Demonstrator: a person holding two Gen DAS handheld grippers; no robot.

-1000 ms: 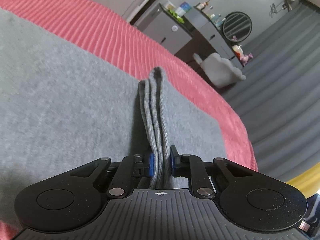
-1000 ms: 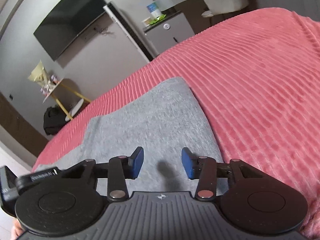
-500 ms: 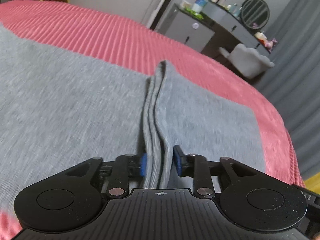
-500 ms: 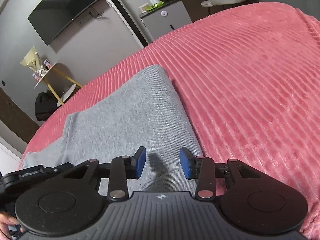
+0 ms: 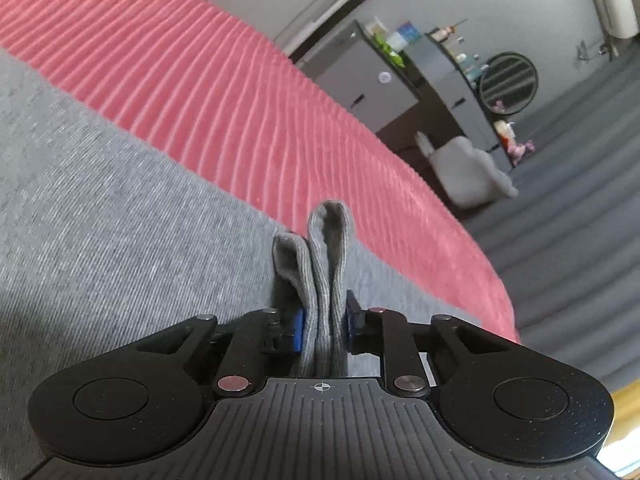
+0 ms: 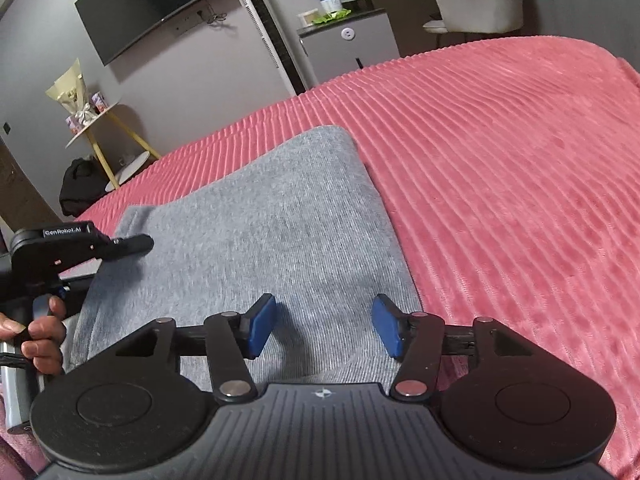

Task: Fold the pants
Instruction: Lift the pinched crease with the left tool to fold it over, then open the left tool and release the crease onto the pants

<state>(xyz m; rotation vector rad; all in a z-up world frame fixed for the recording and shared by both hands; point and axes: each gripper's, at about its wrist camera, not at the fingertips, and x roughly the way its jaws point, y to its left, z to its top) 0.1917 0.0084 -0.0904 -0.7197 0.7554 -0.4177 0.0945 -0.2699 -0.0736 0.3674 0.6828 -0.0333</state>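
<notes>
Bed: pink ribbed cover (image 6: 500,152) under gray pants (image 6: 260,216).
Left hand-held gripper (image 5: 323,322): clamped on bunched pants edge, lifted higher than before.
Right hand-held gripper (image 6: 324,330): wide open, empty, hovering at 6 o'clock.
Meaning: fold just starting.

1. The left gripper (image 5: 323,327) has its blue pads pressed tight together on a pinched fold of the grey pants (image 5: 326,264).
2. The right gripper (image 6: 324,330) hovers low, its pads spread wide apart, gripping nothing.
3. The person's left hand (image 6: 38,338) wraps its gripper's handle.
</notes>
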